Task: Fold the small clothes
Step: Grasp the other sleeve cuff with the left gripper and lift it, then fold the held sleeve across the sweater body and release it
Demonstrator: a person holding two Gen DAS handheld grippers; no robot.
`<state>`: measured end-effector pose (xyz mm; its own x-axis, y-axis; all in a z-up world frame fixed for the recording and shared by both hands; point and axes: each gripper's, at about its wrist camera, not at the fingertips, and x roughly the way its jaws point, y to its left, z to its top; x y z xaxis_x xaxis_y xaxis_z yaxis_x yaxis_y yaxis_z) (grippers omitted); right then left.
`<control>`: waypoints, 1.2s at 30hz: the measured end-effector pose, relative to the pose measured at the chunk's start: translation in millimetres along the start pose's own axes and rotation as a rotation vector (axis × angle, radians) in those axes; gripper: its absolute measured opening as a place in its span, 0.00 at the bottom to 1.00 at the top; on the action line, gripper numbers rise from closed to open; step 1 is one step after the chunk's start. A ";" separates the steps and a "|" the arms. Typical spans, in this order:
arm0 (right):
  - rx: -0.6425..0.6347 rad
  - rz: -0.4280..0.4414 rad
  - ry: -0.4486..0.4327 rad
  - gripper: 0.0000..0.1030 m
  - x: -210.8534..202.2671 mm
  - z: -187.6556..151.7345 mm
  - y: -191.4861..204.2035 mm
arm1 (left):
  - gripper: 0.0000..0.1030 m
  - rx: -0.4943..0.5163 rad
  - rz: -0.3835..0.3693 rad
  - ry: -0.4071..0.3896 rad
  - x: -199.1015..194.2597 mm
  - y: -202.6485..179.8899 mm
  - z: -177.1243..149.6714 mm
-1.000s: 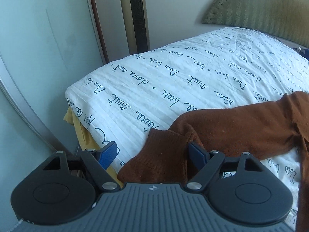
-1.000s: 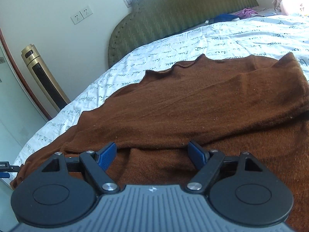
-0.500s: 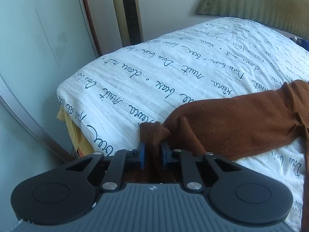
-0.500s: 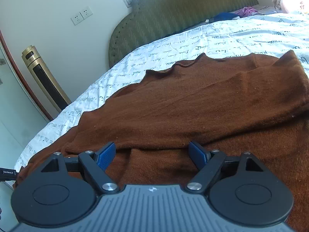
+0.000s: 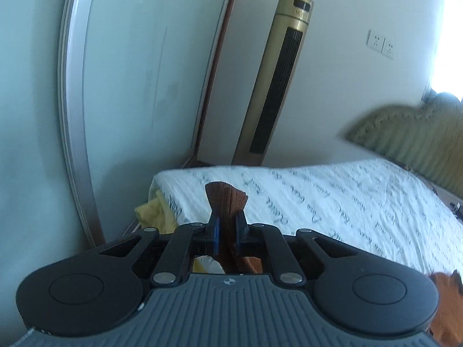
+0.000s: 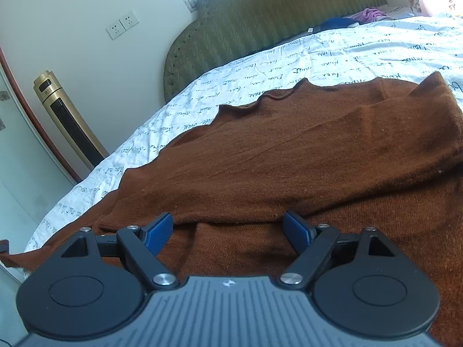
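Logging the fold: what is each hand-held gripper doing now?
Left hand-held gripper: closed on the brown sweater's cuff.
Right hand-held gripper: open, holding nothing.

Matt brown knit sweater (image 6: 303,159)

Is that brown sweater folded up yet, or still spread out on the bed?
Partly folded: the sweater lies on the bed with one layer doubled over; the left tongs pinch its cuff.
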<state>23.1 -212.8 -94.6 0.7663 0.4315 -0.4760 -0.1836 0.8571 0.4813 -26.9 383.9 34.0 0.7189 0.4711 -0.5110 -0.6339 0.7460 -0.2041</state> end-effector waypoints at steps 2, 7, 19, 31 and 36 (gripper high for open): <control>0.002 0.002 -0.001 0.81 -0.3 -0.1 -0.6 | 0.11 0.013 -0.024 -0.054 0.0 -7.4 16.5; 0.000 -0.001 0.000 0.81 -0.6 0.2 -0.3 | 0.11 0.126 -0.158 -0.132 -1.1 -63.2 43.2; 0.117 -0.075 -0.001 0.82 -28.3 7.1 -14.6 | 0.09 0.427 -0.573 -0.085 -4.6 -274.0 -19.8; 0.186 -0.190 -0.043 0.82 -69.0 5.0 -45.6 | 0.09 0.699 -0.894 0.080 -55.5 -453.9 -166.0; 0.208 -0.218 -0.046 0.82 -80.8 4.0 -58.2 | 0.09 0.758 -0.944 0.135 -75.0 -485.1 -219.2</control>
<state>-25.7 -298.7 -81.1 0.8019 0.2266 -0.5528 0.1146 0.8498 0.5145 164.1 -116.4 -11.7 0.7430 -0.4242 -0.5177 0.4819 0.8759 -0.0261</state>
